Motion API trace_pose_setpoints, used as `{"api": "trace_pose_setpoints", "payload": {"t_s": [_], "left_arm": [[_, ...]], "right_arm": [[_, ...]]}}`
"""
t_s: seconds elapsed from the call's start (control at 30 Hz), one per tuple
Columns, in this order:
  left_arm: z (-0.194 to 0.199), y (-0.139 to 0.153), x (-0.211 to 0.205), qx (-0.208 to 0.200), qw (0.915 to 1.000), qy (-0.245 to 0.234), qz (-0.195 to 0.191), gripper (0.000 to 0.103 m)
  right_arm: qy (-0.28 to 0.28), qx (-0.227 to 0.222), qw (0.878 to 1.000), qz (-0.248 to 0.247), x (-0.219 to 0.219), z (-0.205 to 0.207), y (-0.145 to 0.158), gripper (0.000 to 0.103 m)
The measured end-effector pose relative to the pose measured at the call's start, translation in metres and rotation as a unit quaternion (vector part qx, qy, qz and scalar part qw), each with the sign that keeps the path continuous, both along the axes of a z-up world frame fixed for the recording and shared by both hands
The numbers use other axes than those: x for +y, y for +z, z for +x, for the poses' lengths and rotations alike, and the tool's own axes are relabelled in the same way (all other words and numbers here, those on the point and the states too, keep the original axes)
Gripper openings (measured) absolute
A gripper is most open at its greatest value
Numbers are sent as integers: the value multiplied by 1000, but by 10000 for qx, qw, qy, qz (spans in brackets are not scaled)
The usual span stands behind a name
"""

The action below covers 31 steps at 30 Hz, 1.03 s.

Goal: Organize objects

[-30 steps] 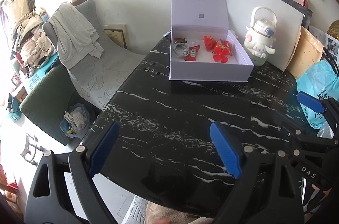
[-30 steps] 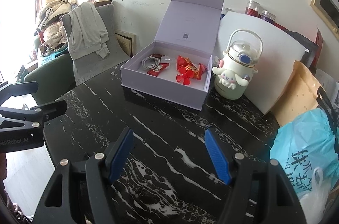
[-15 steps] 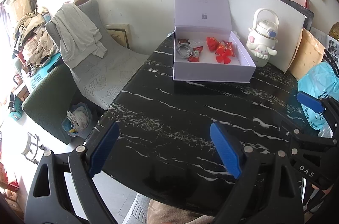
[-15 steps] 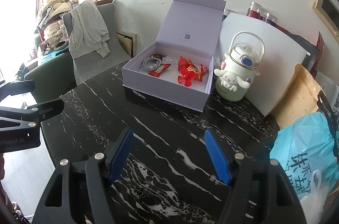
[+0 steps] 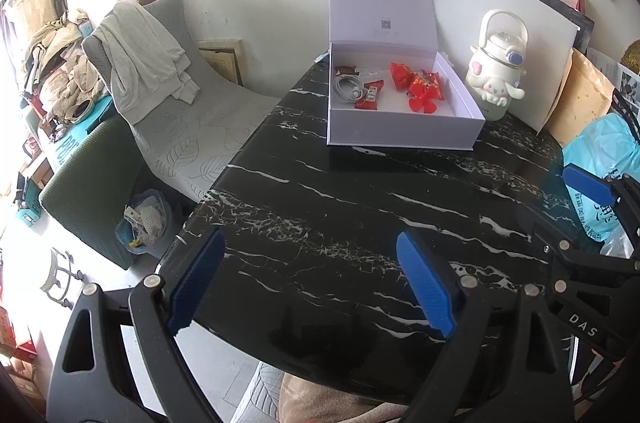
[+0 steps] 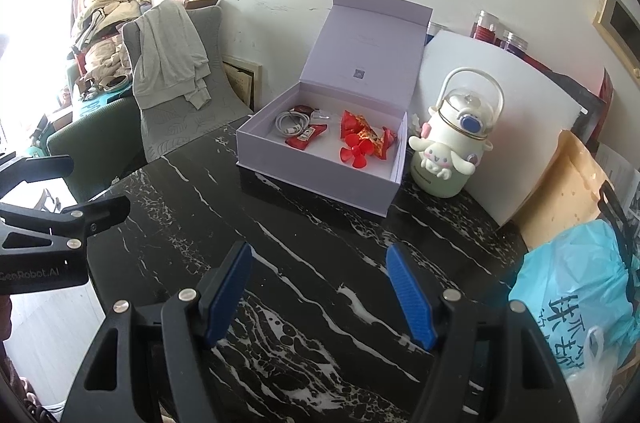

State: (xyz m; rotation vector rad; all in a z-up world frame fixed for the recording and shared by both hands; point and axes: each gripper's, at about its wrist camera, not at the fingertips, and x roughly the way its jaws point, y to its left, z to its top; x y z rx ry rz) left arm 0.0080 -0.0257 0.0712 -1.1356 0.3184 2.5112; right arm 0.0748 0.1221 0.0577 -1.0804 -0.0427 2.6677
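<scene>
Box: open lilac gift box (image 6: 320,179) far across marble table (image 6: 304,263), ahead, long side facing.
Grippers: left gripper (image 5: 312,283), right gripper (image 6: 320,295) spread, empty; right nearer.

An open box (image 6: 320,179) sits on the table (image 6: 280,243), holding a cable (image 6: 291,122) and red wrappers (image 6: 362,135). Right beside the box stands a bottle (image 6: 452,151) (cartoon-dog shaped). Nearer than the box, the right gripper (image 6: 320,293) hovers, jaws apart, empty.

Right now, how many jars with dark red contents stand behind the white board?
2 show: one dark-red-filled jar by the white board's top edge, the second jar just right of it. The board may hide others.
</scene>
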Motion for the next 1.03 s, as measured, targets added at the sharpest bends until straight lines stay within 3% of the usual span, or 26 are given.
{"api": "trace_pose_setpoints", "payload": {"t_s": [0.67, 1.03], "left_arm": [[-8, -11, 4, -164, 9998, -110, -14, 88], [-11, -20, 12, -49, 9997, -151, -162, 88]], "right_arm": [[13, -160, 9998, -75, 3, -8, -10, 71], [-43, -310, 9994, -152, 8, -15, -24, 71]]}}
